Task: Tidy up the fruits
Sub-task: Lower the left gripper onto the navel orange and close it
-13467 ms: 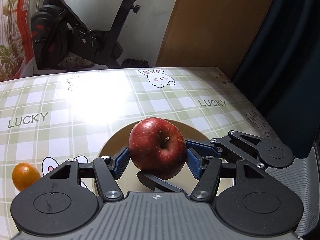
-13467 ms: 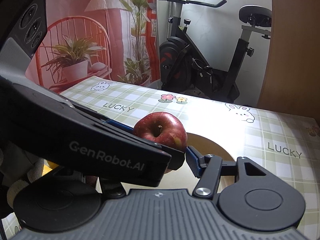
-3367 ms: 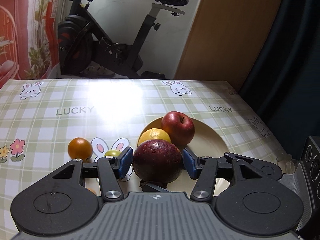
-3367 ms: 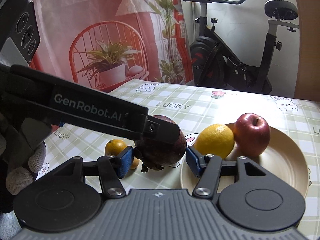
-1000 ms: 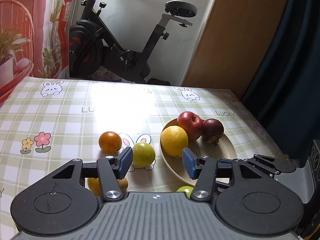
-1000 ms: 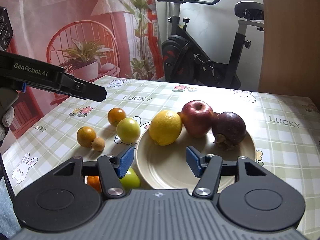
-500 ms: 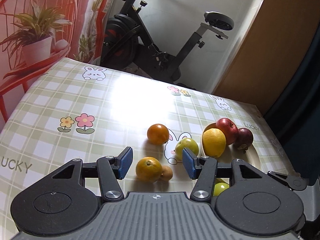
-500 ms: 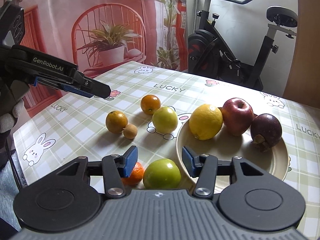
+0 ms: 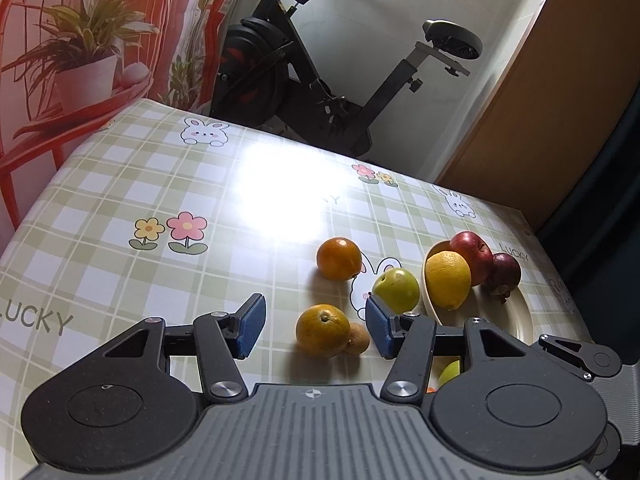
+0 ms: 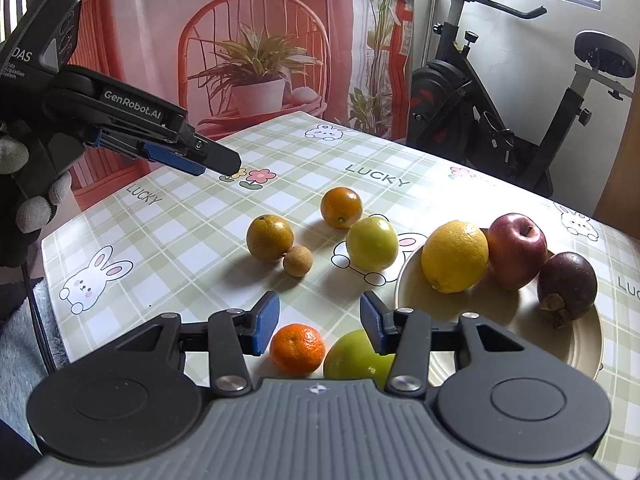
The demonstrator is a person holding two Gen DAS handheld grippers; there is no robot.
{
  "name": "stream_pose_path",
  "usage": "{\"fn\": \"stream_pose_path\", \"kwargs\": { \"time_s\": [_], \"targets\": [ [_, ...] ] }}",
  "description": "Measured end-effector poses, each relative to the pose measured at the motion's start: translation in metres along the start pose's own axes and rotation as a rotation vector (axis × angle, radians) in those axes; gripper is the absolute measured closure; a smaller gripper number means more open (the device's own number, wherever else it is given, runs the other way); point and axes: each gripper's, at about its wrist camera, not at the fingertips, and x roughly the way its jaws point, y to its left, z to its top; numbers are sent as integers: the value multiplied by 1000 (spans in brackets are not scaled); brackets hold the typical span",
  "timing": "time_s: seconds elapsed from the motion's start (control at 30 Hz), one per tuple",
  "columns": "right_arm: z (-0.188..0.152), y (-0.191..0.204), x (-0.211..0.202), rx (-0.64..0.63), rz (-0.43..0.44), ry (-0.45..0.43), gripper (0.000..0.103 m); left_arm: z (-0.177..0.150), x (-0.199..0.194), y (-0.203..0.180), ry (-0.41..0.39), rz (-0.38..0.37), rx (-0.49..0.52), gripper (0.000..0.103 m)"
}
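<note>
While right gripper (image 10: 319,321) narrows empty, lemon (image 10: 454,256) sits plated

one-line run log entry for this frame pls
plate: lemon, apple, mangosteen | left gripper: open, empty | right gripper: open, closing, empty

place: probably a home | cues: exercise bike (image 9: 320,80), checked bunny tablecloth (image 9: 120,208), fruit plate (image 10: 584,344)

Each gripper (image 10: 316,320) was black with blue pads (image 10: 266,320), silver screws and a ribbed grey body; the left gripper (image 10: 192,160) bore white "GenRobot.AI" lettering, in a grey-fingertipped glove (image 10: 36,200)
</note>
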Motion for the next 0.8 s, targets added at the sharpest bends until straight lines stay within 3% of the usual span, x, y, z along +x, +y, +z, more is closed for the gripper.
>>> {"fn": "stream_pose_path", "kwargs": {
  "time_s": [0.43, 0.8],
  "targets": [
    [42, 29, 54, -186, 96, 18, 55, 22, 2, 38, -47, 16, -100, 46],
    [56, 34, 109, -150, 95, 83, 55, 10, 28, 40, 26, -91, -106, 47]
  ]
}}
